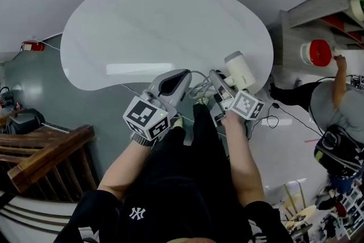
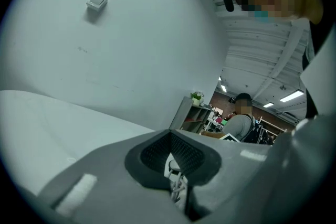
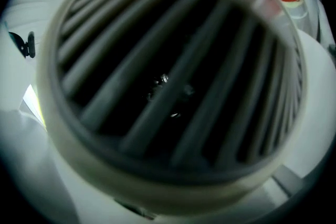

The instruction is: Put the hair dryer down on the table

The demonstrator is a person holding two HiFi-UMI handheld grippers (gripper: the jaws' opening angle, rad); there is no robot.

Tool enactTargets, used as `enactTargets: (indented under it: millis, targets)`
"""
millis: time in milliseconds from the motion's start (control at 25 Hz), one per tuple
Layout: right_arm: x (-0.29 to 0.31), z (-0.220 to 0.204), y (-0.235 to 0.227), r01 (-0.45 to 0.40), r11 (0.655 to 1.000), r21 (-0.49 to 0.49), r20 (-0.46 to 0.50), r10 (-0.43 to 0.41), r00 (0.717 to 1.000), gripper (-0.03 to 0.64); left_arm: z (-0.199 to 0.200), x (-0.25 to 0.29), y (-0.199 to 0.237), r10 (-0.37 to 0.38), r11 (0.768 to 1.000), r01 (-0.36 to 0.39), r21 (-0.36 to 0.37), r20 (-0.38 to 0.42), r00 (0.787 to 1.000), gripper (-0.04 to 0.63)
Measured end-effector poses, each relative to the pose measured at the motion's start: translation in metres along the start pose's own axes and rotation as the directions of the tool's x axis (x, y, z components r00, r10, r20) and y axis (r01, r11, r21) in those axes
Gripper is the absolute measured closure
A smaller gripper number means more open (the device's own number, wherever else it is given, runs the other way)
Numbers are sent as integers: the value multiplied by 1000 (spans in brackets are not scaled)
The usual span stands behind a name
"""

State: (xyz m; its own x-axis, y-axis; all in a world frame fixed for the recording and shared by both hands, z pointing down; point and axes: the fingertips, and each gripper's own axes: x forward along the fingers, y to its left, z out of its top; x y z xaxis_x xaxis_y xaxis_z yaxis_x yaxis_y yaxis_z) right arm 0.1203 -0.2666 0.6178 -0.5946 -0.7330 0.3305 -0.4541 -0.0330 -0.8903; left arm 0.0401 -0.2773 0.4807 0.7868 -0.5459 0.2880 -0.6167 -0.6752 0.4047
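Note:
A cream hair dryer (image 1: pixel 239 70) hangs over the near right edge of the white table (image 1: pixel 159 25), with my right gripper (image 1: pixel 224 88) shut on it. Its slatted air grille (image 3: pixel 173 76) fills the right gripper view and hides the jaws. A pale cord (image 1: pixel 199 87) loops from the dryer towards a grey moulded piece (image 1: pixel 170 85) with a dark recess. My left gripper (image 1: pixel 165 97) carries that grey piece (image 2: pixel 173 165) at the table's near edge. The piece covers the left jaws in both views.
A wooden bench (image 1: pixel 45 153) stands at the lower left. On the right are a shelf unit (image 1: pixel 324 14), a red-lidded jar (image 1: pixel 317 52) and a person (image 1: pixel 335 99) reaching up. A dark cable (image 1: pixel 284 114) lies on the floor. My legs are below the table edge.

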Motion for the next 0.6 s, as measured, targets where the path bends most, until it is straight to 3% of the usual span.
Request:
enactTargets:
  millis: [600]
  targets:
    - [37,5,-71,69,966,250,-61,-56,997,428,-16,38,30,59,996,-64,-60,-69,996,595]
